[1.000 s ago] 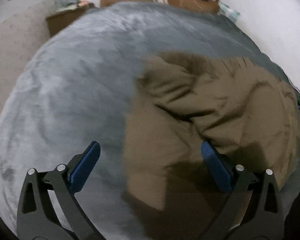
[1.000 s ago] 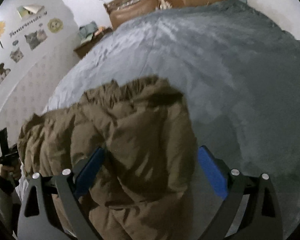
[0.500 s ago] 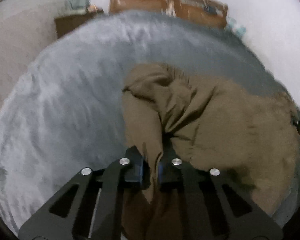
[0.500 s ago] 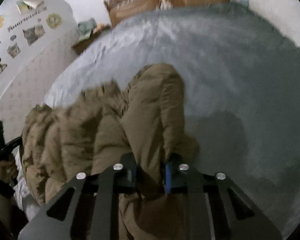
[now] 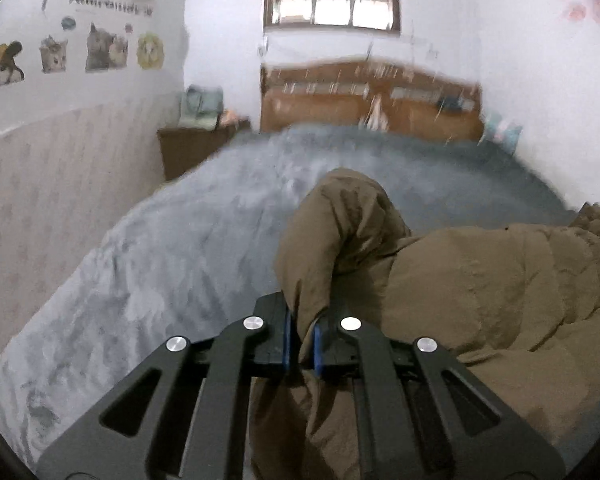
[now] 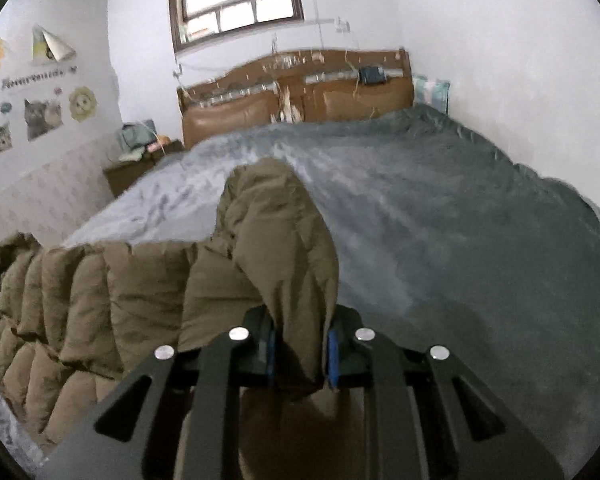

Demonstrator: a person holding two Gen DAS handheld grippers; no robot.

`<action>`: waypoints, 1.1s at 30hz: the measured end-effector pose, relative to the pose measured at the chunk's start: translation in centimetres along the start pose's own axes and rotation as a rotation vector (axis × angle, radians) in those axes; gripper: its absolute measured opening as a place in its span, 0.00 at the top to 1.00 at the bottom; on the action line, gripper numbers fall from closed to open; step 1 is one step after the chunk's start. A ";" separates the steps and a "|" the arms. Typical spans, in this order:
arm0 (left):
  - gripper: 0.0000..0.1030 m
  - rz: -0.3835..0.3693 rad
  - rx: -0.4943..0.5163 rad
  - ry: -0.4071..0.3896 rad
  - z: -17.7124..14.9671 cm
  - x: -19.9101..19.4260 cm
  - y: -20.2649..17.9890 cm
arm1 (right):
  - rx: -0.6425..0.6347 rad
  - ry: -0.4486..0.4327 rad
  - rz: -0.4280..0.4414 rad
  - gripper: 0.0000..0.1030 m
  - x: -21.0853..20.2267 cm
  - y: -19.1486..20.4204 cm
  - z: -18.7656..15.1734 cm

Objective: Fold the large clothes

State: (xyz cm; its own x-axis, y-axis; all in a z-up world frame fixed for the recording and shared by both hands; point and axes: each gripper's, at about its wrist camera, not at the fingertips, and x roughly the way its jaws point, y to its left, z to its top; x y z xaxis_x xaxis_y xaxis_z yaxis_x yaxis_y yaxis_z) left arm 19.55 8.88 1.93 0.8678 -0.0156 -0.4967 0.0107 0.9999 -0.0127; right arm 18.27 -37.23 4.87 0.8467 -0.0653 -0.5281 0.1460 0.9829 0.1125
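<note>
Both tongs, left tongs (image 5: pixel 300 340) and right tongs (image 6: pixel 300 356), have snapped together on the brown coat (image 5: pixel 480 292) and lifted its edge off the bed (image 6: pixel 460 220), ready to fold it over.

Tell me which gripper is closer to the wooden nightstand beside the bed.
Left. The left gripper holds the brown jacket on the nightstand side; the right gripper holds it farther across the bed.
</note>
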 end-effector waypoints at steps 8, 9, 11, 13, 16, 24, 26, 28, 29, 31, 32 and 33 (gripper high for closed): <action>0.89 0.074 0.000 0.268 -7.2 11.1 -0.2 | -0.054 0.177 -0.084 0.71 8.6 0.1 -4.9; 0.88 0.082 0.014 0.276 -7.8 11.6 -0.4 | -0.042 0.194 -0.086 0.68 9.1 -0.2 -5.5; 0.86 0.104 0.041 0.285 -8.4 11.8 -0.8 | -0.039 0.207 -0.096 0.52 9.2 -0.2 -6.0; 0.79 0.106 0.034 0.294 -7.9 11.5 -0.4 | -0.039 0.195 -0.143 0.35 8.4 -0.4 -5.5; 0.51 0.152 -0.042 0.269 -6.1 9.4 0.4 | -0.010 0.129 -0.201 0.17 5.2 -0.2 -3.7; 0.03 0.149 0.005 0.014 -0.7 0.3 -5.1 | -0.038 -0.068 -0.014 0.02 -1.3 8.2 -0.2; 0.03 0.079 0.013 0.036 -1.2 0.3 -7.7 | -0.126 -0.020 0.026 0.02 0.5 11.4 -1.8; 0.03 0.036 0.027 0.048 -2.1 1.8 -10.4 | -0.207 0.007 0.022 0.02 2.3 13.1 -3.3; 0.03 0.043 0.045 0.051 -2.7 2.2 -11.2 | -0.221 0.017 0.019 0.02 3.0 13.4 -3.9; 0.03 0.069 0.110 0.077 -3.9 4.6 -13.0 | -0.201 0.064 0.011 0.02 5.3 13.0 -5.0; 0.03 0.079 0.128 0.096 -4.4 5.7 -13.6 | -0.148 0.093 0.006 0.02 6.7 12.1 -5.4; 0.03 0.078 0.139 0.112 -5.1 6.4 -13.7 | -0.107 0.108 0.006 0.02 7.3 11.4 -5.8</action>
State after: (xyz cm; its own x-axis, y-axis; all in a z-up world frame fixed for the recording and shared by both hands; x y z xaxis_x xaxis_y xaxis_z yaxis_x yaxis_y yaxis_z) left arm 22.42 -4.90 -5.45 0.8081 0.0696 -0.5849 0.0205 0.9891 0.1459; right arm 23.11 -25.53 -2.59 0.7867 -0.0460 -0.6157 0.0805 0.9963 0.0285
